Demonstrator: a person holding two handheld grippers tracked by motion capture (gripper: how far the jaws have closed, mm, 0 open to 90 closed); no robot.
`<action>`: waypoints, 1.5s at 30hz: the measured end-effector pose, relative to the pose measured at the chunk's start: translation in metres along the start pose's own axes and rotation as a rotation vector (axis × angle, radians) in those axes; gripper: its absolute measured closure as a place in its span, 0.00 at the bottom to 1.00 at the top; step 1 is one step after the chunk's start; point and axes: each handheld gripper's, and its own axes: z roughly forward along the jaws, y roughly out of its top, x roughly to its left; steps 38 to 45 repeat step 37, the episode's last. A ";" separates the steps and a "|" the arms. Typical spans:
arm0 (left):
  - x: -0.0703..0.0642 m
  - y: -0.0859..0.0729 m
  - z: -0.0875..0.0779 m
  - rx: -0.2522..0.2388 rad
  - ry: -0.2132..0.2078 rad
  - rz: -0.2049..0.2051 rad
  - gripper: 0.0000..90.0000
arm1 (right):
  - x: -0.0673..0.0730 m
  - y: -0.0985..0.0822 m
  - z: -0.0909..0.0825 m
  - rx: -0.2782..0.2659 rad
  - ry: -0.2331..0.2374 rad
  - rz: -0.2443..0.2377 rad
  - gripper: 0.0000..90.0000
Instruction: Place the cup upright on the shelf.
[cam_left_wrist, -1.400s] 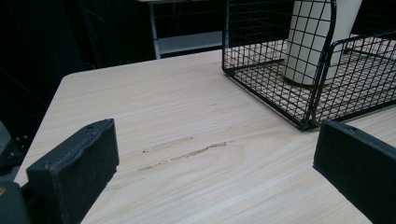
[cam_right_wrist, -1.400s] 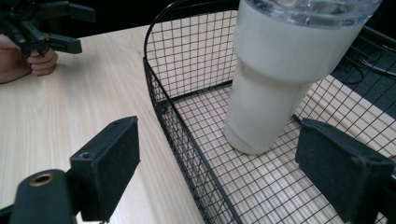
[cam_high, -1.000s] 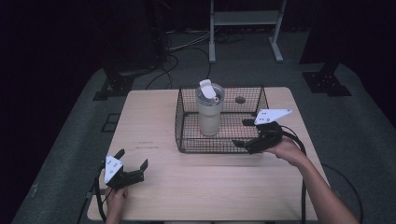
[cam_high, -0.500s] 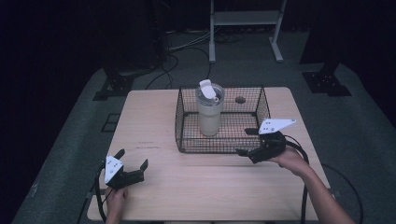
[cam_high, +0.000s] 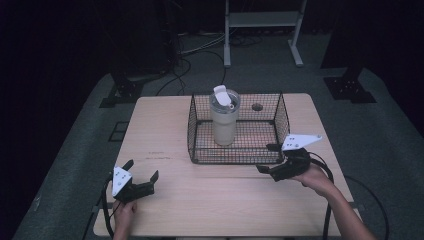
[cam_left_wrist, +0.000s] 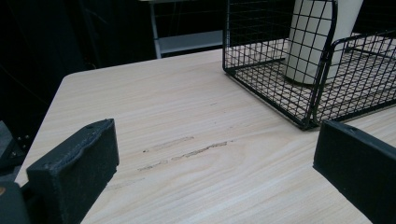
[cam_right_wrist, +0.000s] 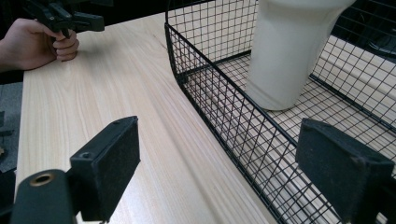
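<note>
Across the counter (cam_high: 165, 140), we see the upright tumbler (cam_high: 223, 120) in the wire basket (cam_high: 282, 125) nearer our released right hand-held gripper (cam_high: 267, 159) than the left hand-held gripper (cam_high: 141, 174), also released.

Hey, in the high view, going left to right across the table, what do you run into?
Left gripper → wire basket holding the tumbler → right gripper, just off the basket's front right corner.
</note>
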 end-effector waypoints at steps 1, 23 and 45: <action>0.000 0.000 0.000 0.000 0.000 0.000 0.00 | 0.000 0.000 0.000 0.000 0.000 0.000 0.15; -0.001 0.000 0.000 0.003 0.000 -0.003 0.00 | 0.006 -0.039 -0.012 -0.019 -0.015 0.065 0.15; -0.001 0.000 0.000 0.005 0.001 -0.001 0.00 | 0.028 -0.067 -0.014 -0.064 -0.081 0.106 0.14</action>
